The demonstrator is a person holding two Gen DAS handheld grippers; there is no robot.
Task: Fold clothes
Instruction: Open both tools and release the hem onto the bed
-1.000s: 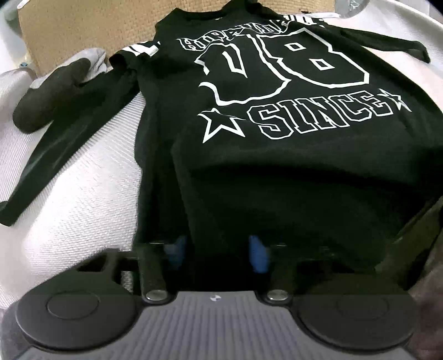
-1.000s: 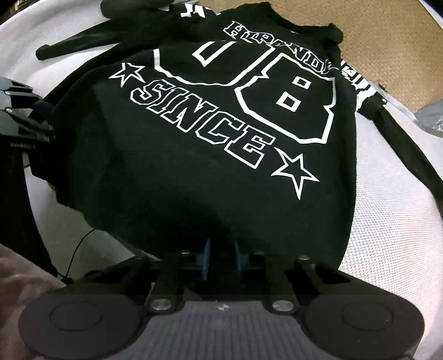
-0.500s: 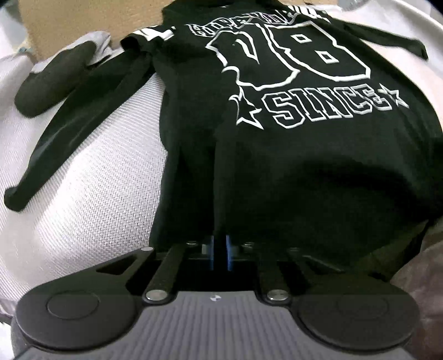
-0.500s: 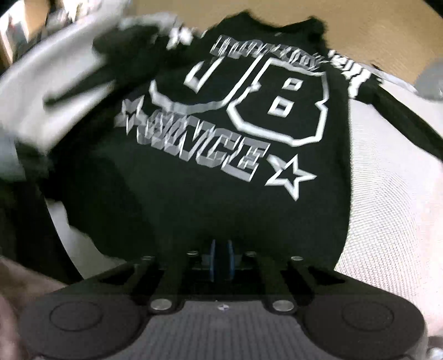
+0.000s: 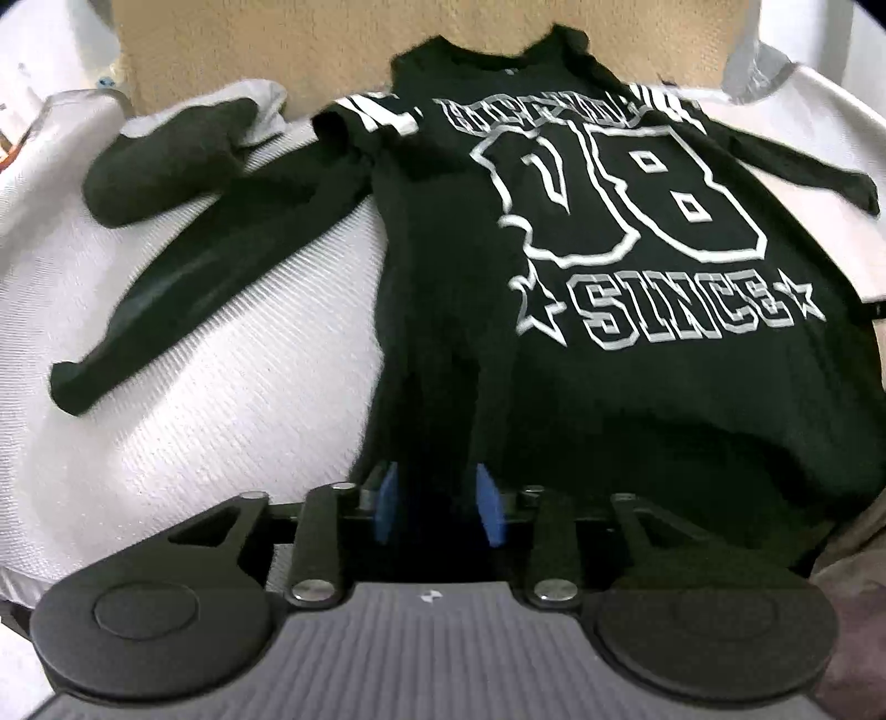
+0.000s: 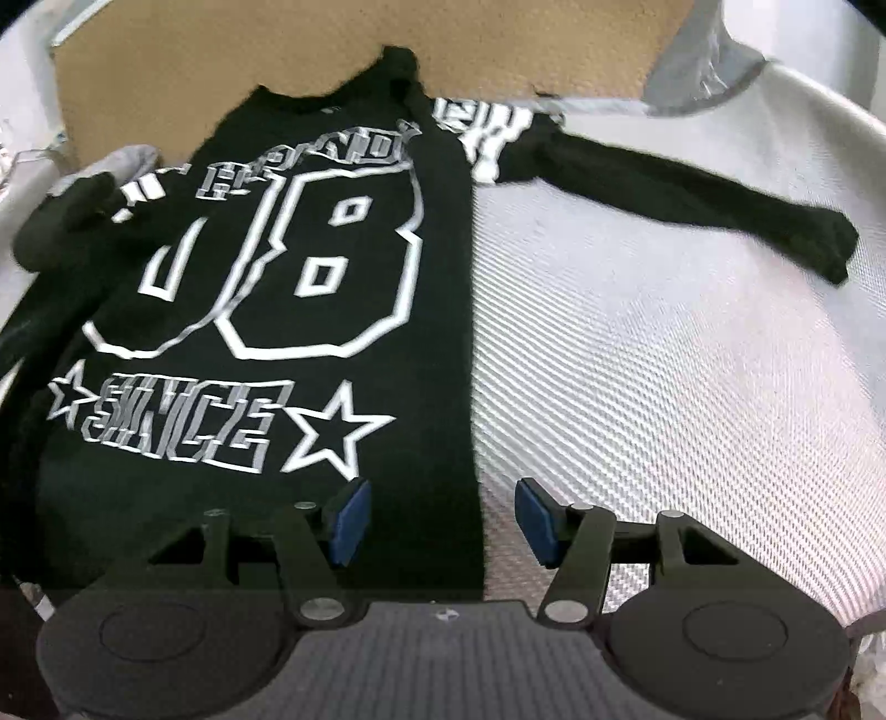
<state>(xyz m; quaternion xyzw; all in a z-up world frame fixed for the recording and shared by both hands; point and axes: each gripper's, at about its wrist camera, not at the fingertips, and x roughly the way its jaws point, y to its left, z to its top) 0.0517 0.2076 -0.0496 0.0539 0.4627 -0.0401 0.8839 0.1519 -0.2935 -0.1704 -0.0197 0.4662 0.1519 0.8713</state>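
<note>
A black long-sleeved shirt [image 5: 637,387] with a white "08 SINCE" print lies face up on a white woven surface [image 5: 221,415], sleeves spread to both sides. My left gripper [image 5: 437,507] is at the hem near the shirt's left side. Its jaws are opening, and a raised ridge of black cloth runs between the blue pads [image 5: 385,501]. In the right wrist view the shirt [image 6: 277,310] fills the left half. My right gripper [image 6: 443,520] straddles its right side edge at the hem. Those jaws are opening too, with the pads [image 6: 540,520] clear of the cloth.
A dark rolled garment [image 5: 166,160] on grey cloth lies at the back left, by the left sleeve [image 5: 194,288]. A tan board [image 5: 277,44] stands behind the collar and a crumpled silvery piece [image 5: 758,66] at the back right. The right sleeve [image 6: 692,199] stretches across white surface [image 6: 664,387].
Both grippers were pinched on the shirt's hem half a second ago and their jaws have now parted. The right gripper has slid over to the shirt's right edge and rolled. The left has risen a little.
</note>
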